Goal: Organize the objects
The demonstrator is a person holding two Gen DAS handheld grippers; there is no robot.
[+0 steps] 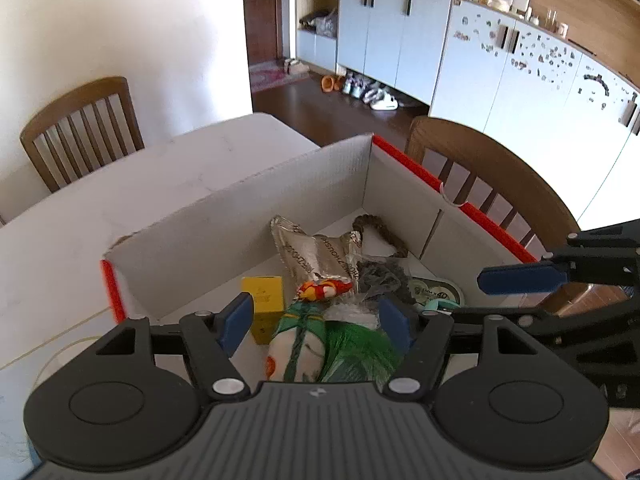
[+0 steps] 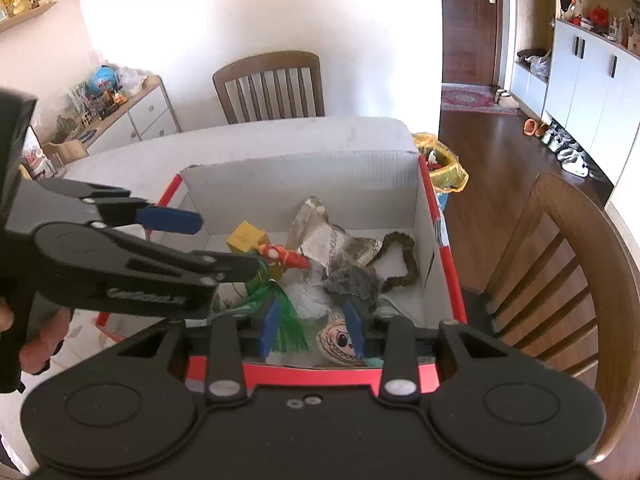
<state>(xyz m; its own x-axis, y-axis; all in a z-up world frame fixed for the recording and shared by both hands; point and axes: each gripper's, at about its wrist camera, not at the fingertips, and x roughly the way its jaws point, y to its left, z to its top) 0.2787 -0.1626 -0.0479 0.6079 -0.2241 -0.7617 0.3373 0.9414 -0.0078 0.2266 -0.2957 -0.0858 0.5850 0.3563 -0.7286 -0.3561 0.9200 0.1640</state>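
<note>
A cardboard box (image 1: 248,216) with red edges stands on the white table and also shows in the right wrist view (image 2: 320,176). In it lie a yellow cube (image 1: 264,300), a silver foil packet (image 1: 316,256), a green and white packet (image 1: 304,344), a brown hair tie (image 2: 404,260) and a round cartoon-face item (image 2: 340,340). My left gripper (image 1: 316,322) is open and empty above the box's near end. My right gripper (image 2: 314,326) is open and empty over the box's near rim, and its blue fingertips (image 1: 520,278) show at the right of the left wrist view.
Wooden chairs stand behind the table (image 2: 272,84) and at its right side (image 2: 560,280). A yellow-lined bin (image 2: 444,164) stands beyond the table's far right corner. White cabinets (image 1: 500,68) line the far wall. A low sideboard with toys (image 2: 120,108) is at the left.
</note>
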